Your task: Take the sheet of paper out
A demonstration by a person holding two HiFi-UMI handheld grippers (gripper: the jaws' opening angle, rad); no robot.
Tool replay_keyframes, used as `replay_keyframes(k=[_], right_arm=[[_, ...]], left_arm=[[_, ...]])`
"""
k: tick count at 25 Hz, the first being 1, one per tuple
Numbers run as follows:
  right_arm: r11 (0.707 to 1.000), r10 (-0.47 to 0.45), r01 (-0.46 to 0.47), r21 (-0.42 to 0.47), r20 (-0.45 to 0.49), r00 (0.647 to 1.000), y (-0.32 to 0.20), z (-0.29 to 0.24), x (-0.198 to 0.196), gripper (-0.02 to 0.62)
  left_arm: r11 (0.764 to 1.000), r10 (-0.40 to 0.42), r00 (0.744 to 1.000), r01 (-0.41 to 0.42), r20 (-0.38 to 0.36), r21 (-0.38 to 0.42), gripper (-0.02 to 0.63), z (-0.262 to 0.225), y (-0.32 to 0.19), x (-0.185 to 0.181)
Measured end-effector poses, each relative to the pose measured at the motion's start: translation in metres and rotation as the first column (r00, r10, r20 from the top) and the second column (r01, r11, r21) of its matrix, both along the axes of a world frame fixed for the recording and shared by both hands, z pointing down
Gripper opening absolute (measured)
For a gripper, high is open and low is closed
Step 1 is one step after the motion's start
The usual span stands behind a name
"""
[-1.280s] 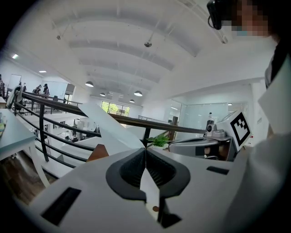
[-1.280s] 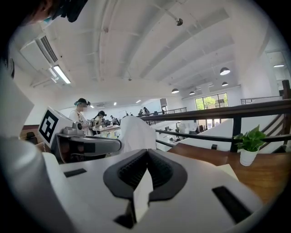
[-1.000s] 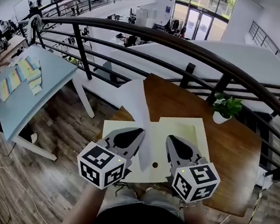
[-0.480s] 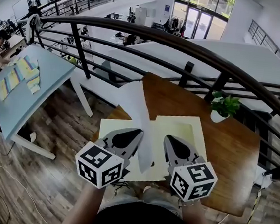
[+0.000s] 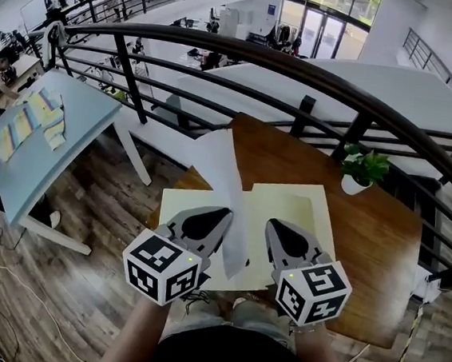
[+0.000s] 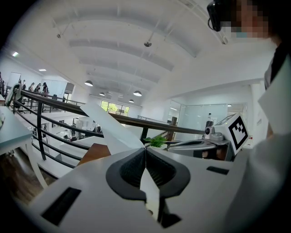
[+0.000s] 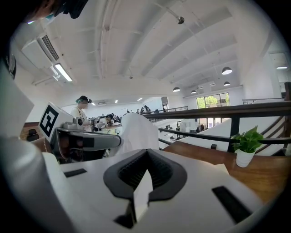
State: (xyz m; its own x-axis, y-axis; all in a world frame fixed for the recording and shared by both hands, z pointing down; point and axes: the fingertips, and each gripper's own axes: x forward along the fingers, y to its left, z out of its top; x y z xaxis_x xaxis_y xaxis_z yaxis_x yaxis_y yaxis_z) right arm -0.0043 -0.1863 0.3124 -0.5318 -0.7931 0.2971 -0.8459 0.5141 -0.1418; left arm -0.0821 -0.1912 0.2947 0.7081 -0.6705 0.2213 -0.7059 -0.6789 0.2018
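Rising from clamped left hand-held gripper [image 6: 145,149]: paper sheet [image 6: 108,128].

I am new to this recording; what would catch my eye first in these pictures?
The white sheet of paper stands out first. It rises steeply between the left gripper, whose fingers are shut on it, and the right gripper. Beneath them a pale yellow flat folder lies on the brown wooden table. A small green potted plant stands at the table's far right, by the curved black railing.
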Motion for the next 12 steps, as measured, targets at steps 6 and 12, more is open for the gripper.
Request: replay_keyframes(k=[6, 12], right_arm=[[1.000, -0.005, 0.005, -0.016, -0.010, 1.000, 0.0008, 0.0064, 0.0011, 0.025], [1.000, -0.011, 0.010, -0.027, -0.009, 1.000, 0.0015, 0.0098, -0.0006, 0.025]], left_arm=[[1.000, -0.002, 1.000, 0.002, -0.002, -0.009, 0.020, 0.0023, -0.0011, 0.0002], [1.000, -0.005, 1.000, 0.005, -0.003, -0.019, 0.020, 0.0030, -0.0005, -0.0009]])
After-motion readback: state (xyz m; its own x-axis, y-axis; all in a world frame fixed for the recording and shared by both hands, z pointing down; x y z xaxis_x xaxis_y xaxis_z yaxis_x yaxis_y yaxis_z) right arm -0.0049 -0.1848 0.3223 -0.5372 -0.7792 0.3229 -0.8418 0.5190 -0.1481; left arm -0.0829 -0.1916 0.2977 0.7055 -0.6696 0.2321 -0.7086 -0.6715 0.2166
